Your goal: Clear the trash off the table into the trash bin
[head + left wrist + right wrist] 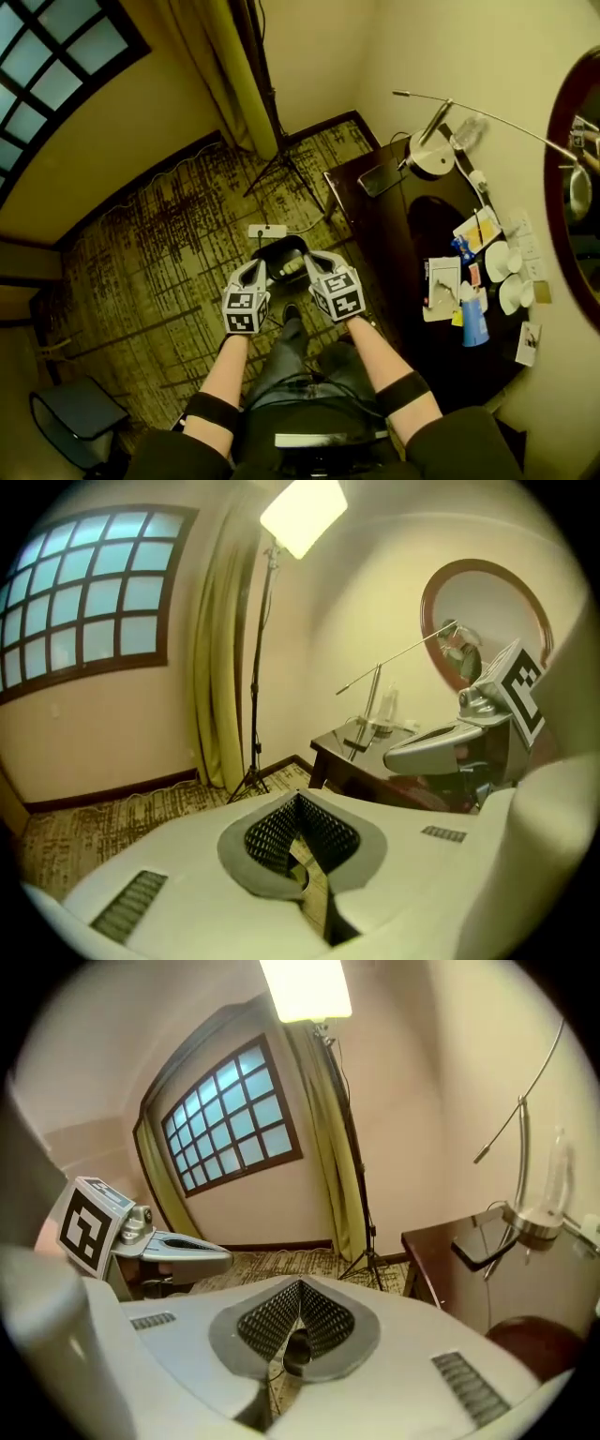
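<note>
A dark trash bin [73,424] stands on the patterned carpet [141,253] at lower left, well apart from the table. At centre, the person's left gripper [255,269] and right gripper [315,261] hang side by side over the floor, each with its jaws pressed together and nothing between them. At right, the dark wooden table [384,225] carries a desk lamp [429,155], a clear plastic bottle [467,131], white cups [506,264], a blue bottle [474,326] and loose paper packets [442,286]. With litter on the tabletop and neither gripper carrying any, the clearing appears largely ahead.
</note>
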